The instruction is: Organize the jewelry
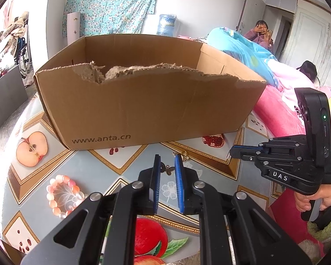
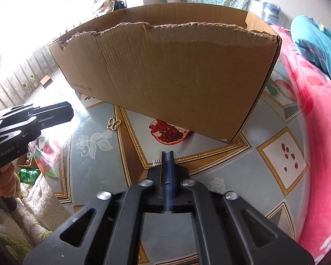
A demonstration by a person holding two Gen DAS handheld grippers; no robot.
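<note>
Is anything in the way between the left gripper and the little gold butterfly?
Nothing visible. The left gripper is open, and the gold butterfly lies on bare tablecloth just ahead of its fingertips, short of the cardboard box.

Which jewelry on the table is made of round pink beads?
The bead bracelet, lying left of the left gripper. The butterfly charm near the cardboard box is a thin gold outline, no beads.

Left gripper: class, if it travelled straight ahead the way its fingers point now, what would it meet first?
Probably the small gold butterfly charm lying on the tablecloth just ahead of the left gripper, provided it travels low enough. Passing above that, it would meet the near wall of the cardboard box. Depth is unclear.
</note>
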